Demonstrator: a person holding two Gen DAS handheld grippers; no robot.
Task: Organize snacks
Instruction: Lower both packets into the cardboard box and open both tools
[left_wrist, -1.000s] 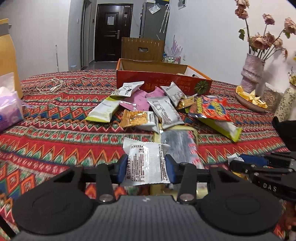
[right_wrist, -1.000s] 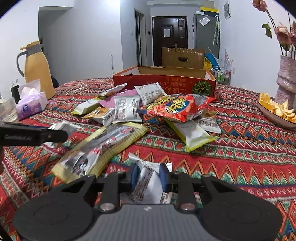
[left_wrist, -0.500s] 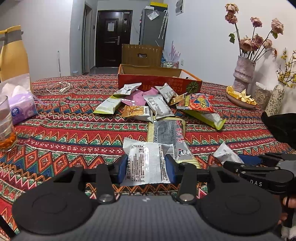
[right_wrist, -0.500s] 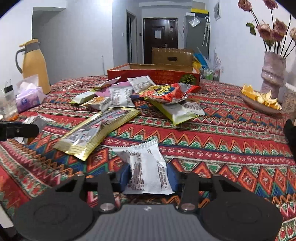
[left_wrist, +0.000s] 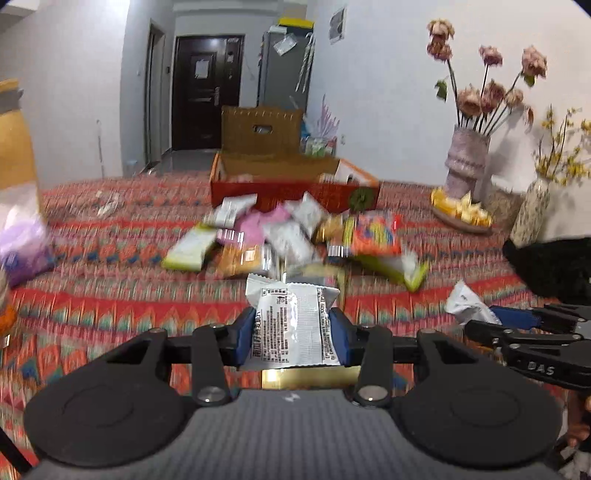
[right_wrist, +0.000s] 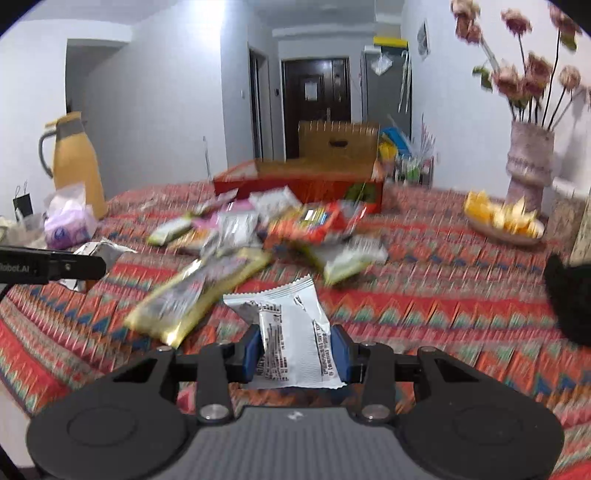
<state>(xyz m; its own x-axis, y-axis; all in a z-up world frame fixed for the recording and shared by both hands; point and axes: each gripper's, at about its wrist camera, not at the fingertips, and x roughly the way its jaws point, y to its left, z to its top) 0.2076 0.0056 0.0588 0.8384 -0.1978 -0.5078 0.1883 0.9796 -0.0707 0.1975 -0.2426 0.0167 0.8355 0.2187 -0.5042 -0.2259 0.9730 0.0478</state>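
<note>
Above the striped tablecloth (right_wrist: 424, 317), the left gripper (left_wrist: 292, 338) squeezes 1 white snack packet (left_wrist: 291, 328), and the right gripper (right_wrist: 295, 352) squeezes another white packet (right_wrist: 295, 332).

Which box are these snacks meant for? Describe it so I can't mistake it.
Look across the patterned tablecloth to its far edge, just past the pile of loose snack packets. The red cardboard box sits there, open-topped, with its brown lid flap standing upright behind it. Nothing else on the table is a box; the vase and yellow jug stand off to the sides.
</note>
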